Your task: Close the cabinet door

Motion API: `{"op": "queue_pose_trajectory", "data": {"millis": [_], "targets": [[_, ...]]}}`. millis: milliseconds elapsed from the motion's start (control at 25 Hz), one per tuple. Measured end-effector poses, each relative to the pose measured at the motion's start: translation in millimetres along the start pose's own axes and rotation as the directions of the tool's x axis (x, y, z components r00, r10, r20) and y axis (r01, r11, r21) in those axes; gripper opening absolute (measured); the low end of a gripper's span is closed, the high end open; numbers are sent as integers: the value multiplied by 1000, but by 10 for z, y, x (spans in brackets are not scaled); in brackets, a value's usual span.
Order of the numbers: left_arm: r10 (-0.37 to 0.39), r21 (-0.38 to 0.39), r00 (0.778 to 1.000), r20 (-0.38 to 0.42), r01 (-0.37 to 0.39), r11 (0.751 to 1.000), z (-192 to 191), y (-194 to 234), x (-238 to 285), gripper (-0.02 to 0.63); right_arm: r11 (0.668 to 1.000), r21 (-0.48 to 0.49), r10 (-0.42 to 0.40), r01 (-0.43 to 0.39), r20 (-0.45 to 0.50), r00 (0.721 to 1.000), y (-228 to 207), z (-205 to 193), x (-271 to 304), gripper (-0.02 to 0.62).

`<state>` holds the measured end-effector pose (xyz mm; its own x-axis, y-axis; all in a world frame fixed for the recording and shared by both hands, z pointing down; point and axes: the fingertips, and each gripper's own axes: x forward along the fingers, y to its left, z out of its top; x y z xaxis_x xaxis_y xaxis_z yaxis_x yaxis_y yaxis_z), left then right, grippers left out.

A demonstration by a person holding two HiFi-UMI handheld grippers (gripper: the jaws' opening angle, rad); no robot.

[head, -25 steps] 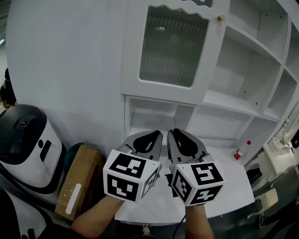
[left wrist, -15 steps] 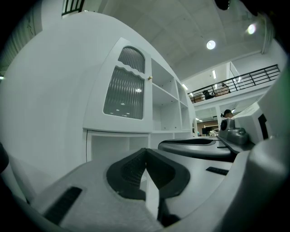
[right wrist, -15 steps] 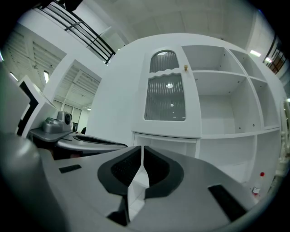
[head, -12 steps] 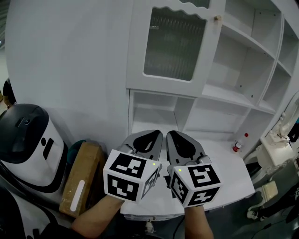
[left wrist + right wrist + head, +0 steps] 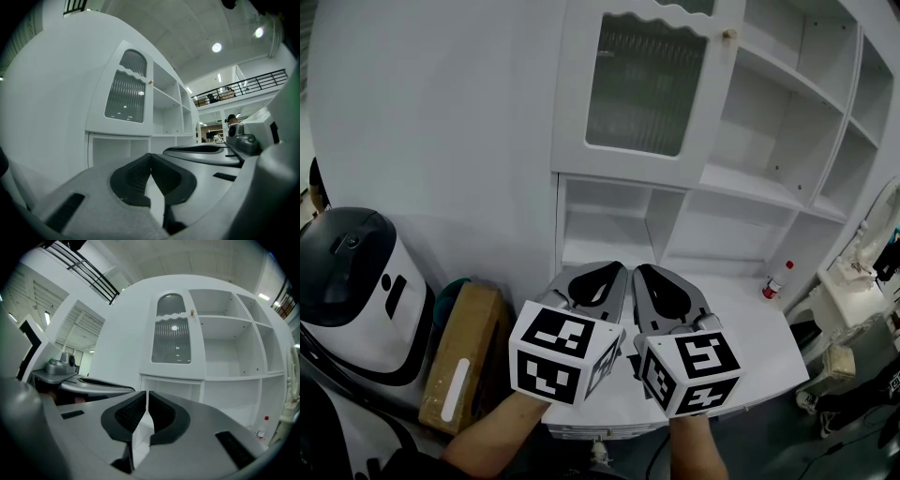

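I hold my 2 grippers side by side, pointing level at the cabinet. My left gripper (image 5: 150, 158) has its 2 dark ribbed pads pressed together with nothing between them. My right gripper (image 5: 146, 397) has just been closing its jaws. They now stand all but together, only a hairline gap at the tips, and nothing is between them either.

The white cabinet door with a ribbed glass panel (image 5: 642, 89) is ahead of both pairs of jaws and well above them, untouched. It looks flush with the cabinet front, and its small brass knob (image 5: 728, 35) sits at its upper right corner. Straight ahead of my jaws, under the door, is an open white cubby (image 5: 602, 225).

The white desk top (image 5: 750, 352) lies below my jaws. A small white bottle with a red cap (image 5: 776, 279) stands on it, off to the right of my right jaws. Left of my left jaws and lower down, a brown cardboard box (image 5: 459, 361) lies beside a rounded white and black machine (image 5: 356, 291).
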<state>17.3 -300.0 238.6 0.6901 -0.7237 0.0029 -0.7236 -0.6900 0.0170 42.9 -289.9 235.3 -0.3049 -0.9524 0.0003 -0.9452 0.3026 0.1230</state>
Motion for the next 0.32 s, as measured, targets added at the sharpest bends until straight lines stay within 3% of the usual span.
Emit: {"op": "queue_pose_trajectory", "data": {"millis": [320], "targets": [[-4,-4,1000,1,4,1000,-3,-30,14,12,1000,-7,-9,9,-2,1000,-32,-12,-19,30]]}}
